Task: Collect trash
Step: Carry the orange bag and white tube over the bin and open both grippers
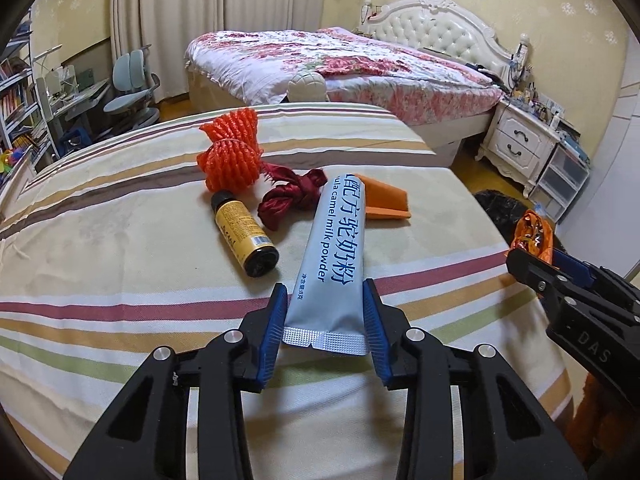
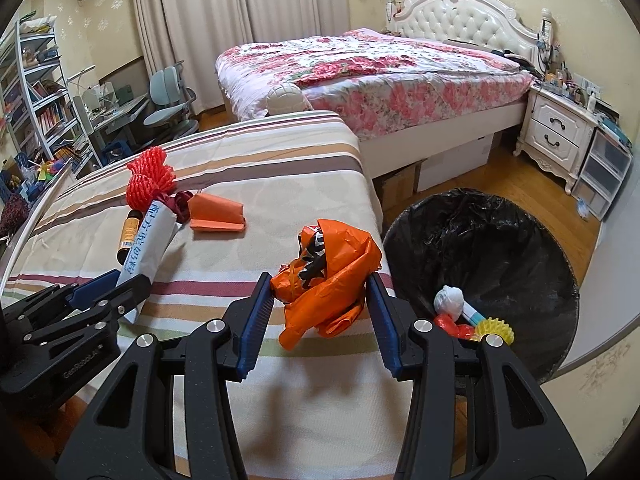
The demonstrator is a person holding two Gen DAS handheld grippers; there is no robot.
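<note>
Glossy foil sachet [image 1: 332, 256], crinkled shiny orange plastic bag [image 2: 332, 280], orange foam net [image 1: 230, 148], satin red ribbon [image 1: 288, 196], matt striped cloth surface [image 1: 120, 208], glossy black bin liner [image 2: 488, 248].

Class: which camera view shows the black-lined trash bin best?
The right wrist view: the trash bin shows almost whole, open, with some trash inside, beside the striped table. The left wrist view catches only a dark sliver past the table's edge.

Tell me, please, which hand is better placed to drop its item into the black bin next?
The right. The right gripper is closed on the orange plastic bag, and the black bin stands just beside it. The left gripper brackets the milk powder sachet farther from the bin.
</note>
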